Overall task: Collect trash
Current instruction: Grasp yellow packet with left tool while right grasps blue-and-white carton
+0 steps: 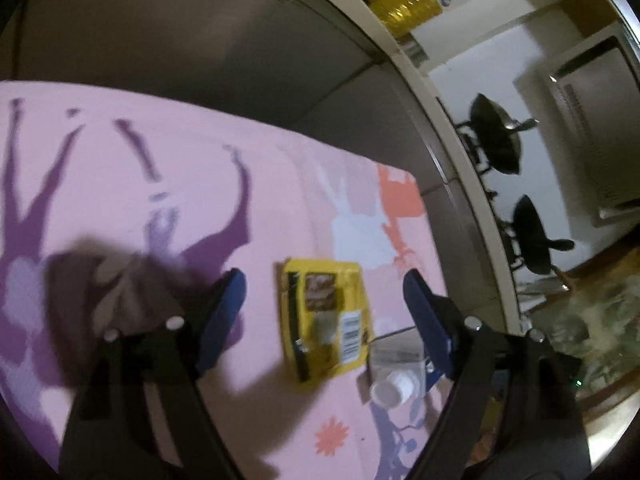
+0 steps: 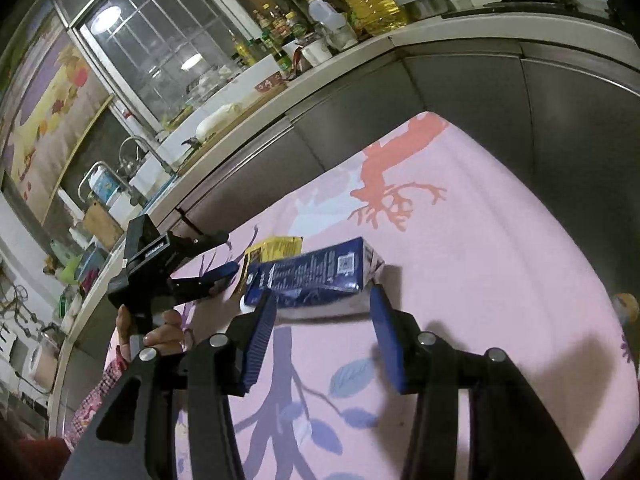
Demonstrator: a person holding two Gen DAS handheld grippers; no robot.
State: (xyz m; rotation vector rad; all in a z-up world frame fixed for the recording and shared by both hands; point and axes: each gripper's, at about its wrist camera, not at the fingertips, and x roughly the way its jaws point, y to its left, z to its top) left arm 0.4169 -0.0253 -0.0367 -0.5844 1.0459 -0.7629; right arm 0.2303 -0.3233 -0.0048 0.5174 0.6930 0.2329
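left wrist view: the left gripper [image 1: 324, 300] hangs over the pink patterned cloth [image 1: 120, 184] with its jaws wide apart and nothing pressed between the pads; the yellow wrapper [image 1: 326, 320] lies flat on the cloth in the gap between the fingers, untouched. just beside it, toward the right finger, lies a small white cap [image 1: 392, 392] on what looks like clear plastic (too blurred to name with confidence). judgement: the wrapper is light, thin and limp, with a slick printed face; flat on soft cloth it offers no raised side, so a pinch at one short edge or corner, dragging it up off the fabric, seems the soundest hold. right wrist view: the right gripper [image 2: 324, 340] has its jaws partly apart and empty, with the blue carton [image 2: 316, 276] lying on its side just ahead of the fingertips, apart from them as far as can be told. the yellow wrapper [image 2: 274, 248] shows behind the carton, with the left gripper [image 2: 220, 278] at its near edge, held in a hand [image 2: 160, 332]. judgement: the carton is light if empty, fairly stiff but crushable; grip across its narrow faces near the middle, with modest squeeze.
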